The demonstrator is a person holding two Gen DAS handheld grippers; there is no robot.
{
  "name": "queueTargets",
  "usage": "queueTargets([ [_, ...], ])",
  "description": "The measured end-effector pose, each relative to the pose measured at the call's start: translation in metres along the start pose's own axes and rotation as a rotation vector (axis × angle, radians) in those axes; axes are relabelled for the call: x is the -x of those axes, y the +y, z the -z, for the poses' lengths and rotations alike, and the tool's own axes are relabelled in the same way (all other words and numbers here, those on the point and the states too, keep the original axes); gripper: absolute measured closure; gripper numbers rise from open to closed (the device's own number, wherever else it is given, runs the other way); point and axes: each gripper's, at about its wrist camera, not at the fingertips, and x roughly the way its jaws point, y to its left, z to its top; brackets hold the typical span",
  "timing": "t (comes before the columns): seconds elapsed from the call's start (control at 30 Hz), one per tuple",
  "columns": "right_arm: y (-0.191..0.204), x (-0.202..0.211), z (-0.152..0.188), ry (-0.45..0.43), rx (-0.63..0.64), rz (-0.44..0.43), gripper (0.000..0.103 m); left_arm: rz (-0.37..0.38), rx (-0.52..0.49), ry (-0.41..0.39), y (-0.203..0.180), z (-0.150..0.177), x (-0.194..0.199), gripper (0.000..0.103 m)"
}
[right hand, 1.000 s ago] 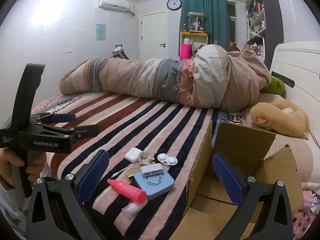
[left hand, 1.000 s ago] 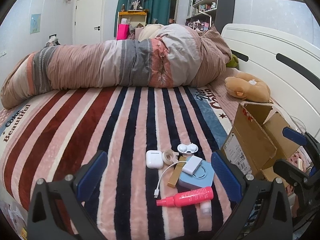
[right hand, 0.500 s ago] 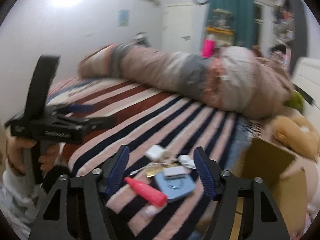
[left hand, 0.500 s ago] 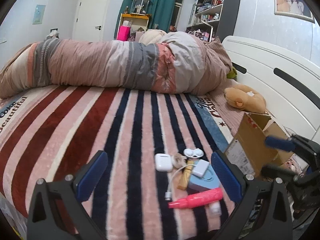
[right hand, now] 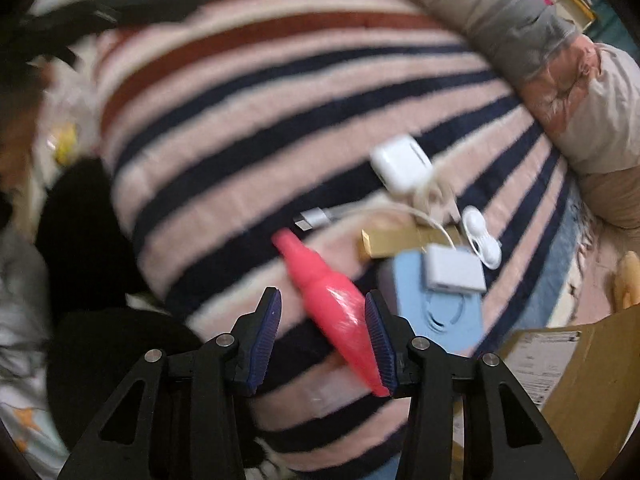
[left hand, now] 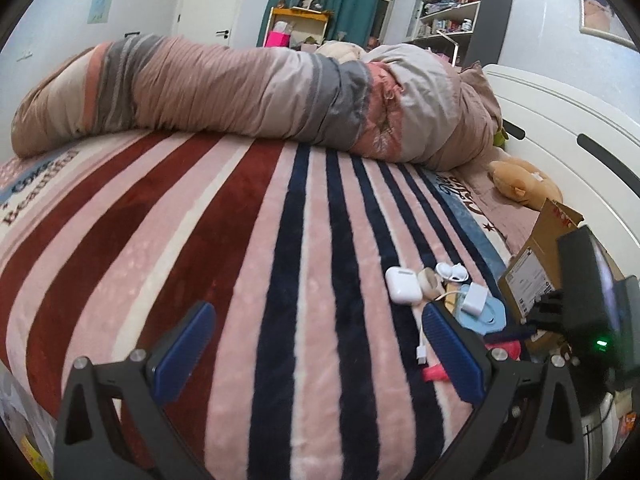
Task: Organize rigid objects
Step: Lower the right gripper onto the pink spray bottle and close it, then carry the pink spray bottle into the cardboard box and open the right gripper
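Since the earlier frames, the right gripper [right hand: 322,330] has descended from above the cardboard box to the cluster of small items on the striped blanket [right hand: 256,128], and its fingers have narrowed. The left gripper [left hand: 316,346] has shifted leftward, so the cluster now lies at the right of its view.

Right gripper: the fingers stand partly apart, low over the blanket. The pink bottle [right hand: 330,300] lies between them, angled, with its narrow cap pointing far-left. The right finger [right hand: 378,338] sits against the bottle's flank; the left finger [right hand: 266,332] stands apart from it. The view is motion-blurred, so a firm pinch cannot be confirmed.

Left gripper: the fingers are spread wide over bare blanket and hold nothing.

Item layout, right wrist view: the white earbud case [right hand: 402,164] lies farthest. The gold box [right hand: 394,242] lies just right of the bottle cap. The white adapter [right hand: 454,272] rests on the light blue square device [right hand: 436,304], with its white cable [right hand: 360,210] running left to a plug. The white contact lens case [right hand: 482,236] lies right of the gold box. The cardboard box [right hand: 580,368] stands at the near right, just beside the blue device.
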Motion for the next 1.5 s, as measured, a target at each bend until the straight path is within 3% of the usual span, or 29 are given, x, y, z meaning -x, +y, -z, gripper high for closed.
queueTargets([
  [0.2,-0.009,-0.02,-0.012,0.111,0.041,-0.021,0.062,0.024,0.021,0.02,0.006,0.008,-0.006,0.0],
  [0.27,-0.007,-0.032,-0.014,0.186,0.086,-0.014,0.062,0.025,0.02,0.028,0.004,0.009,-0.008,0.001],
  [0.4,-0.023,-0.039,-0.018,0.236,0.022,-0.08,0.071,0.036,0.024,0.036,0.003,0.011,-0.009,0.0],
  [0.43,-0.026,-0.036,-0.019,0.217,0.016,-0.066,0.076,0.041,0.025,0.039,0.003,0.011,-0.009,0.0],
  [0.57,-0.028,-0.015,-0.019,0.11,0.006,-0.082,0.077,0.108,0.033,0.057,0.002,0.011,-0.013,0.001],
  [0.7,-0.032,0.023,-0.015,-0.059,-0.058,-0.14,0.077,0.271,0.043,0.065,-0.005,0.002,-0.016,0.001],
  [0.87,-0.035,0.079,0.0,-0.329,-0.12,-0.179,0.077,0.465,-0.02,0.07,-0.039,-0.023,-0.012,0.002],
  [0.93,-0.034,0.105,0.008,-0.438,-0.141,-0.191,0.077,0.541,-0.05,0.066,-0.059,-0.038,-0.008,0.01],
  [1.03,-0.045,0.135,0.021,-0.582,-0.184,-0.185,0.077,0.672,-0.109,0.059,-0.093,-0.063,0.003,0.033],
  [1.1,-0.049,0.156,0.036,-0.647,-0.215,-0.174,0.077,0.69,-0.17,0.047,-0.12,-0.079,0.011,0.057],
  [1.2,-0.07,0.175,0.069,-0.718,-0.283,-0.146,0.077,0.688,-0.258,0.042,-0.165,-0.1,0.019,0.067],
  [1.4,-0.125,0.188,0.13,-0.75,-0.466,-0.042,0.077,0.712,-0.455,0.096,-0.274,-0.12,0.005,0.074],
  [1.5,-0.15,0.179,0.16,-0.695,-0.568,-0.018,0.077,0.705,-0.525,0.168,-0.324,-0.115,-0.014,0.074],
])
